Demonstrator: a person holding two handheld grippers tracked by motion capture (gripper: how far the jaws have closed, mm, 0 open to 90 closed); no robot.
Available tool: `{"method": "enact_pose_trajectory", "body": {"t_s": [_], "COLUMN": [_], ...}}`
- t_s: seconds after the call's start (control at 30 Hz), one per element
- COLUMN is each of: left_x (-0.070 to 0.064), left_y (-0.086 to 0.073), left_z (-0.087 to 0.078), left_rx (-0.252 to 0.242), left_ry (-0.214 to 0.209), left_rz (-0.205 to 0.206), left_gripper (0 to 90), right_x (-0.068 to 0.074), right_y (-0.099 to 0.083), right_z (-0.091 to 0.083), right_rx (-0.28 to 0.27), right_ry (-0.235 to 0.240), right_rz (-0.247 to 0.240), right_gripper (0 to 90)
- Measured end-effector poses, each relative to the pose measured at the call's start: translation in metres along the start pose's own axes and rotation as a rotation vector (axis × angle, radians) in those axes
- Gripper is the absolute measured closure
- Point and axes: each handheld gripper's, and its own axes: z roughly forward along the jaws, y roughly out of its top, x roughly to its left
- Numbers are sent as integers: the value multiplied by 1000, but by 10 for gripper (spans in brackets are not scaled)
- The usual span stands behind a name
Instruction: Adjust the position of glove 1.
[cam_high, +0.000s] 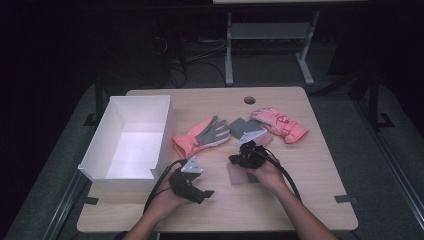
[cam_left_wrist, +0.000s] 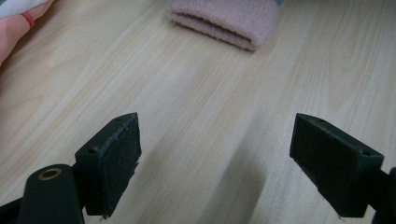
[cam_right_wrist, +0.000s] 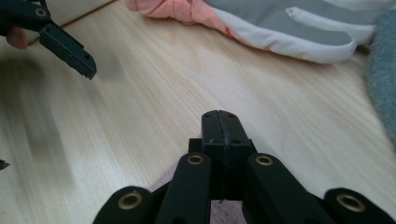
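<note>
Pale wooden bench (cam_high: 310, 170) carries our folded pink towel (cam_left_wrist: 224, 21) right of the white box (cam_high: 131, 140). Left gripper (cam_left_wrist: 215, 163) fingers apart, right gripper (cam_right_wrist: 220, 128) fingers together; we'd straddle its fold squarely.

Two pink gloves, one (cam_high: 200, 136) palm up, the other (cam_high: 279, 123) farther right; one white box (cam_high: 131, 142); one grey cloth (cam_high: 243, 129); one folded pink cloth (cam_high: 239, 174); two tools, left (cam_high: 205, 192) and right (cam_high: 240, 156).
</note>
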Motion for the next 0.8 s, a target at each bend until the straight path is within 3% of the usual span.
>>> {"method": "enact_pose_trajectory", "body": {"t_s": [0.3,0.8], "left_x": [-1,0], "left_y": [0,0], "left_z": [1,0], "left_rx": [0,7], "left_ry": [-2,-1], "left_rz": [-3,-6], "left_gripper": [159,159], "right_x": [2,30], "right_y": [-9,-40], "right_z": [4,-23], "right_rx": [36,85], "right_ry": [9,61], "right_rz": [-2,-49], "right_gripper": [900,900]}}
